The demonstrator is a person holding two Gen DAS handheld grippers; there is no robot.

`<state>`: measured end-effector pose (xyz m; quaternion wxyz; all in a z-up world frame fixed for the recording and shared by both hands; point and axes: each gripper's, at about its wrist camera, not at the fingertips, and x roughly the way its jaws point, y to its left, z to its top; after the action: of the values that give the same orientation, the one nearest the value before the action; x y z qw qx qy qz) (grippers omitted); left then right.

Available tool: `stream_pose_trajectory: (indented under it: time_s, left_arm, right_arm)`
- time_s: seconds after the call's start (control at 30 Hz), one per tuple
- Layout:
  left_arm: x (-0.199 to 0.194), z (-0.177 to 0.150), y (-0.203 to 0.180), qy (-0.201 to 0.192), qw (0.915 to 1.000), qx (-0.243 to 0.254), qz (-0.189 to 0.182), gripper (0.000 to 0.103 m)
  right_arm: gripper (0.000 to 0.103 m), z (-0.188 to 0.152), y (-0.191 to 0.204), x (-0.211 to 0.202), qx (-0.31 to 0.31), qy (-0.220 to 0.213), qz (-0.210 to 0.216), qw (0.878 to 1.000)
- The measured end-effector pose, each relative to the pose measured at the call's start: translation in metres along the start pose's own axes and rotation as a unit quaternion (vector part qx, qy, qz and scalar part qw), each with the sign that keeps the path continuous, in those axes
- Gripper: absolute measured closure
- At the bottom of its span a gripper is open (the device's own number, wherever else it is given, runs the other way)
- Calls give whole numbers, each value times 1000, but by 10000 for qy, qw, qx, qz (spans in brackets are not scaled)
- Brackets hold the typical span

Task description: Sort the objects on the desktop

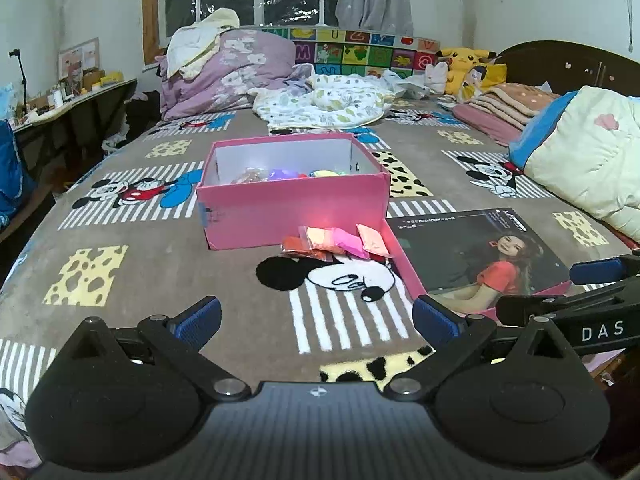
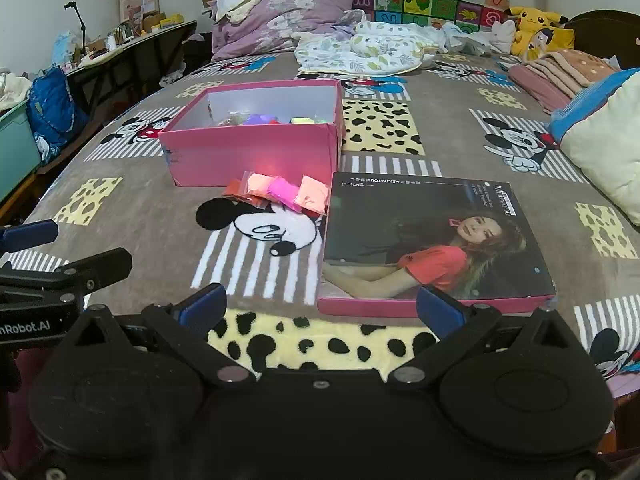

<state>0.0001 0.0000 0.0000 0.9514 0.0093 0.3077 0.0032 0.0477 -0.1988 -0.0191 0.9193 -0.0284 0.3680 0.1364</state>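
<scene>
My left gripper [image 1: 316, 316] is low over the Mickey Mouse blanket [image 1: 120, 236], its blue-padded fingers [image 1: 200, 314] spread wide apart with nothing between them. My right gripper [image 2: 322, 308] is likewise spread wide and empty; its right finger pad [image 2: 438, 308] stands just in front of the near pink edge of the box lid [image 2: 432, 240], though whether it touches I cannot tell. In the left wrist view the right gripper shows at the right edge, beside that same lid.

Ahead of both grippers, well apart from the fingers, lies a cluster of small clay packets [image 1: 340, 242] in red, orange, peach and magenta, resting on the blanket. The packets sit just in front of the open pink box [image 1: 294, 208], close against its near wall, and touch or nearly touch the far left corner of the lid, which lies flat, printed side up, showing a woman in a red top. Inside the box, more coloured packets [image 2: 272, 119] are partly visible above its near wall.
</scene>
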Motion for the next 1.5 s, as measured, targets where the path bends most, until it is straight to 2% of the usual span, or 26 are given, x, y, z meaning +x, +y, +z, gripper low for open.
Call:
stream_pose_trajectory:
  time_s: [1.5]
  left_arm:
    - [-1, -3, -3, -13, 10000, -65, -36, 1]
  right_arm:
    - [1, 0, -6, -3, 68, -52, -55, 9999]
